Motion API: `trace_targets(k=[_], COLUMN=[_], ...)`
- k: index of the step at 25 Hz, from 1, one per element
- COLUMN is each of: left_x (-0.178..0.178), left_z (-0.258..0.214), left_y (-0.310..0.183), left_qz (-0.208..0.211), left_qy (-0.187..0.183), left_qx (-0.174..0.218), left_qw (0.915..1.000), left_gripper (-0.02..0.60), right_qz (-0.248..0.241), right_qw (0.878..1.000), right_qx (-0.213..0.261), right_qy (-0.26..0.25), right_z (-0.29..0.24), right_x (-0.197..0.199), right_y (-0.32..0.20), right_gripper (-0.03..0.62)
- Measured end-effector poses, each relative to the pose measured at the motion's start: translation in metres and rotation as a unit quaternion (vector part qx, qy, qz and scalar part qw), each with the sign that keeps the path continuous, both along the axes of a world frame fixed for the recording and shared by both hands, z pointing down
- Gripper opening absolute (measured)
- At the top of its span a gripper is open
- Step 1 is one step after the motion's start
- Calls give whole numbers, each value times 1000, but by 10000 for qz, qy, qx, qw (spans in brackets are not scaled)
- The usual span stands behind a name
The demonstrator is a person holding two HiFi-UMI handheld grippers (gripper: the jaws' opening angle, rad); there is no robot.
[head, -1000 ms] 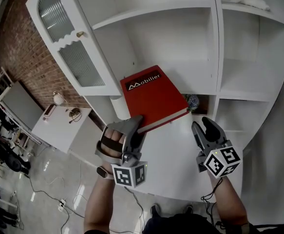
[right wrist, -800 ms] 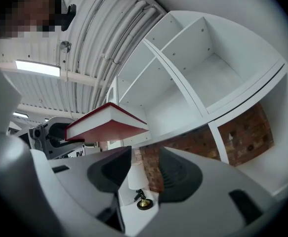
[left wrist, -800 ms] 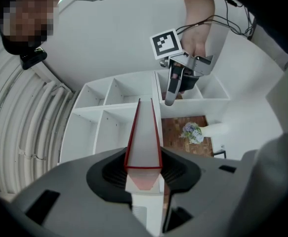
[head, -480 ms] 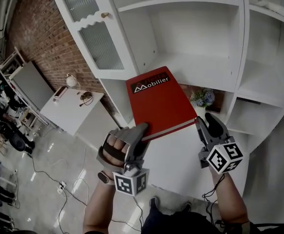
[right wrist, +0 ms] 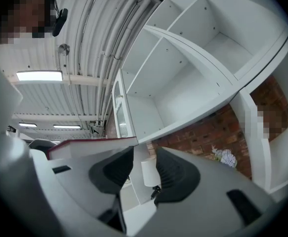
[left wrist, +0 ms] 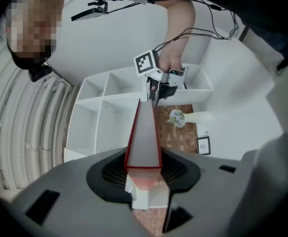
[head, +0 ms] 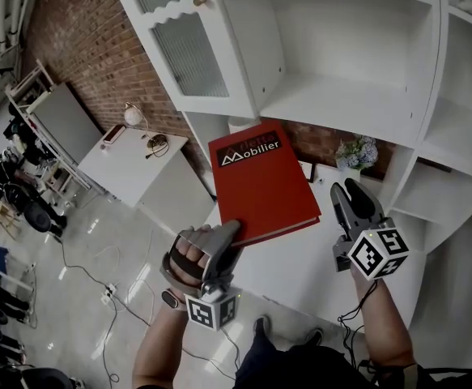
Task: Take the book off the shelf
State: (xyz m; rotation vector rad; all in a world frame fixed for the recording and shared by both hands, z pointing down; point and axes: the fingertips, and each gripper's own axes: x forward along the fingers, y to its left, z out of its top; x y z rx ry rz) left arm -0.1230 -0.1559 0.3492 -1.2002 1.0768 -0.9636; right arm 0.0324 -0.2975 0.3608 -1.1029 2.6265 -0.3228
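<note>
Book (head: pixel 261 183): red, white "Mobilier" print on the cover; out of the shelf, held roughly flat in the air in front of it, above the white surface; page edge showing along the near side.
Left tool (head: pixel 222 241): pinching the book's near left corner, one pad above the cover and one below; in the left gripper view the book runs straight out from between the pads.
Right tool (head: pixel 350 205): spread, nothing between the pads, jaws just been closing; level with the book's right corner and just beside it, a small gap showing in the head view.
Shelf (head: pixel 341 108): white, with open compartments, behind and above the book.
Door (head: pixel 179 47): white with ribbed glass, swung open at the shelf's left side.
Flowers (head: pixel 357 151): small pale bunch against a brick backing below the shelf, right of the book.
Surface (head: pixel 300 274): white, under the book and both tools.
Table (head: pixel 130 168): white, down on the floor at left beside the brick wall, a lamp (head: pixel 132 116) on it.
</note>
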Motion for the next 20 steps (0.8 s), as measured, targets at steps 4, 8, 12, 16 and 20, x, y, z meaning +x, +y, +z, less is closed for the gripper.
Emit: trace_targets(k=[4,8,12,16,20], left_x=[-22,-40,-53,-60,-68], left_z=[30,58,89,120,146], left_y=[-5,-19,-33,-47,-56], left_qz=[-76,-61,-7,218,416], left_qy=[-37,149,238,259,293], left_qx=[-116,-369,-606,-974,-1291], left_qw=[9999,9992,9979,9947,9903], left_gripper=[166,166,166,166,166], right_qz=[93,284,476,713,951], right_qw=[9999,9995,9986,9969,9947], right_qx=[-44,-152,-250,-332,-385], right_qy=[17,-25,-14,7,59], right_z=[3,7,13,13,12], right_x=[-1,2,4,2,-4], right_y=[-5,-9,-14,-14,-12], right_gripper=[138,132,128,123,120])
